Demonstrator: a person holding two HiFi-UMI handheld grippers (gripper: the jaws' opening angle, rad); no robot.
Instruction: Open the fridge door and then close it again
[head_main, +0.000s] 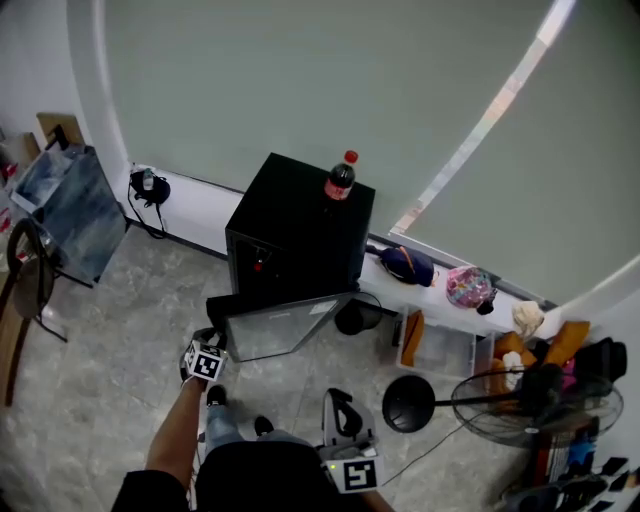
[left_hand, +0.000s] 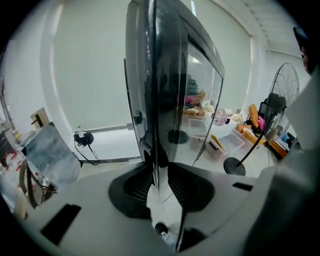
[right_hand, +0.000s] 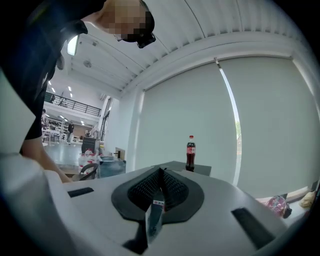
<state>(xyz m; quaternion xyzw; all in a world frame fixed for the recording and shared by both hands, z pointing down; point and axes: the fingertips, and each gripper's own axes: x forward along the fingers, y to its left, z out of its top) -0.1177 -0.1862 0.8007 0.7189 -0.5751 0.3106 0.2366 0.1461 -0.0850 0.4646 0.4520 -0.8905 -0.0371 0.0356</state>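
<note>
A black mini fridge (head_main: 300, 225) stands against the wall with a cola bottle (head_main: 340, 178) on top. Its glossy door (head_main: 285, 328) is swung out toward me. My left gripper (head_main: 212, 345) is at the door's free left edge. In the left gripper view the door (left_hand: 157, 90) runs edge-on between the pads, and the left gripper (left_hand: 159, 167) is shut on that edge. My right gripper (head_main: 340, 405) hangs lower right, apart from the fridge. In the right gripper view the right gripper (right_hand: 161, 172) has its pads together and holds nothing, and the bottle (right_hand: 190, 152) is beyond it.
A standing fan (head_main: 530, 400) with a round base (head_main: 408, 403) stands right of the fridge. A low white ledge (head_main: 190, 205) runs along the wall, carrying bags at the right. A clear bin (head_main: 445, 345) sits below it. A chair (head_main: 30, 270) and a board (head_main: 70, 205) are at left.
</note>
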